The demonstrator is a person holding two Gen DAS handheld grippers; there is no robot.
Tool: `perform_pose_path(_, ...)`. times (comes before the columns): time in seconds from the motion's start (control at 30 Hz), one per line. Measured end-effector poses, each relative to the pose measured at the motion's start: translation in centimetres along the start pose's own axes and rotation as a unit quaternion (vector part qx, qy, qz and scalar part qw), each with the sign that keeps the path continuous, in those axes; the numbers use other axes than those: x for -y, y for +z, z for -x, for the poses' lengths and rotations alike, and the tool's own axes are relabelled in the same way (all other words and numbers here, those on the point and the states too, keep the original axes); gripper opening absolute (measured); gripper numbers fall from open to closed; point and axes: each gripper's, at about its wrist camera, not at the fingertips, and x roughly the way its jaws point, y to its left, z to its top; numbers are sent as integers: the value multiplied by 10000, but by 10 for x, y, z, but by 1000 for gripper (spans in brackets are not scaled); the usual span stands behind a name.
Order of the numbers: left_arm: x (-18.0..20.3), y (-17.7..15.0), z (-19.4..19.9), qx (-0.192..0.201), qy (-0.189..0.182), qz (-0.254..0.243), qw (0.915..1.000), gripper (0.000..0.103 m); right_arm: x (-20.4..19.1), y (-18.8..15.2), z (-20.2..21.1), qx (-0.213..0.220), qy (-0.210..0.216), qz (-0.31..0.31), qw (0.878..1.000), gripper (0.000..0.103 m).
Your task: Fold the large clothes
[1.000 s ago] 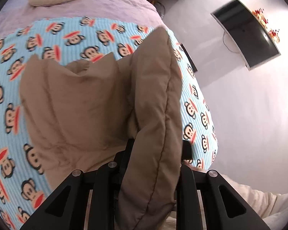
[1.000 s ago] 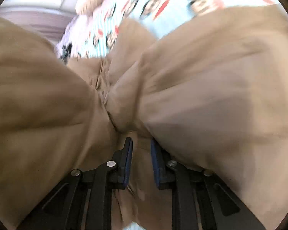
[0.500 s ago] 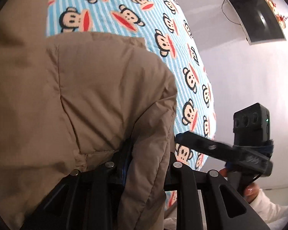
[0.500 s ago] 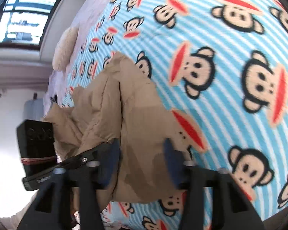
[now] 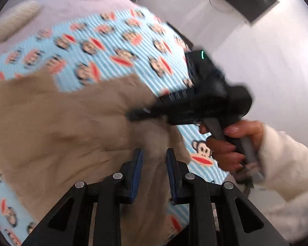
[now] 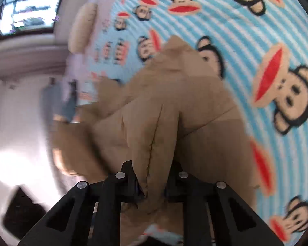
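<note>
1. Progress looks partial: the tan padded quilted garment (image 5: 57, 127) lies bunched on the bed's blue-striped monkey-print fleece blanket (image 5: 104, 47), folds unfinished.
2. Left gripper (image 5: 153, 153) pinches a puffy edge.
3. Right gripper (image 6: 152, 176), its jaws just closed, clamps a stitched fold.

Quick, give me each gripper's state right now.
Left gripper: shut on the tan garment.
Right gripper: jaws just closed, shut on the same tan garment.

Two wrist fisheyes, angled down, sharing jacket (image 5: 61, 123)
</note>
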Motion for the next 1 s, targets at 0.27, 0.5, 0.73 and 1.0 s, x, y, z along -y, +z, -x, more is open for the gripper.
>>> perform_pose_path(0.27,-182,-31,51,831,1424,2176,9620,24,-14,-10,5,255,-959,1092,9890,17)
perform_pose_path(0.5,-256,-37,0,779,1158,2928,9459,24,-21,-14,27,601,-1051,1612,9795,17)
perform_pose_path(0.73,-186,0,-12,971,955,2141,9673,24,7,27,32,698,-1122,1617,9780,17)
perform_pose_path(1.0,-118,39,-39,802,1212,1325,9805,24,10,8,100,1254,-1374,785,9794,63)
